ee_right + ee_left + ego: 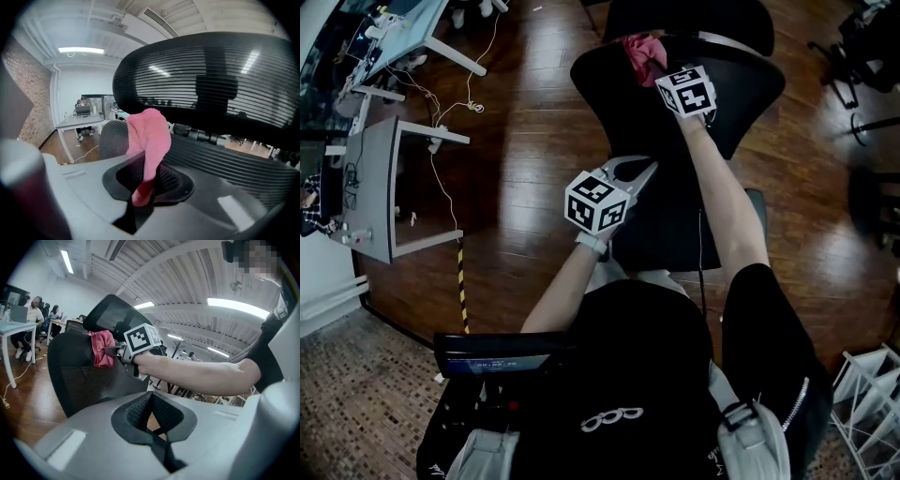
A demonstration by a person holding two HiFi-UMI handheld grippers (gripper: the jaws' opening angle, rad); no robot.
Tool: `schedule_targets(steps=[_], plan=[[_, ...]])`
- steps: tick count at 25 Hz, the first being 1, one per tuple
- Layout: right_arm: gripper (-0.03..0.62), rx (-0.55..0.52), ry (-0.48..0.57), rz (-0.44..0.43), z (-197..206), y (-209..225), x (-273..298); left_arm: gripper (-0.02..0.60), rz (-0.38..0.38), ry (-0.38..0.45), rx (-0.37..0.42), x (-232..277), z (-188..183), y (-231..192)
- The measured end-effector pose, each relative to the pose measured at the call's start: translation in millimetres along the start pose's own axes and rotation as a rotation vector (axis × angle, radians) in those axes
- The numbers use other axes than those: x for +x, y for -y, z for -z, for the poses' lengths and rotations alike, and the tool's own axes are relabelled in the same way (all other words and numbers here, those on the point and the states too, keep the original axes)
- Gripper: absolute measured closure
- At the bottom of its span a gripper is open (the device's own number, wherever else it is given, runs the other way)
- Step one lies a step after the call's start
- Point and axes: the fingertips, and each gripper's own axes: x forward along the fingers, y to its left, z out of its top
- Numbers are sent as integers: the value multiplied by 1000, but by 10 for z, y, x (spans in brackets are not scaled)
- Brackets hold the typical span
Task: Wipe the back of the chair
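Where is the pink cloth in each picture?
Head view: fluffy pink cloth near the top centre, against the black mesh chair back.
Left gripper view: left of centre, against that chair back.
Right gripper view: centre, pinched in the right gripper.
Shared landmark: the chair back.

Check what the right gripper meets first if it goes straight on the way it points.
Likely the chair back, just under the headrest; the cloth in the right gripper would touch first. Depth unclear.

An office: desks (18, 327), seated workers (33, 314), mesh chair (79, 373).
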Motion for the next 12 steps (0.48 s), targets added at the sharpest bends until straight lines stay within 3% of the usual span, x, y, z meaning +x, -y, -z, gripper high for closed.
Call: schedule_targets(steps=[12], plan=[[549,54,-8,118,424,1031,-656,591,28,-18,16,507,-27,304]])
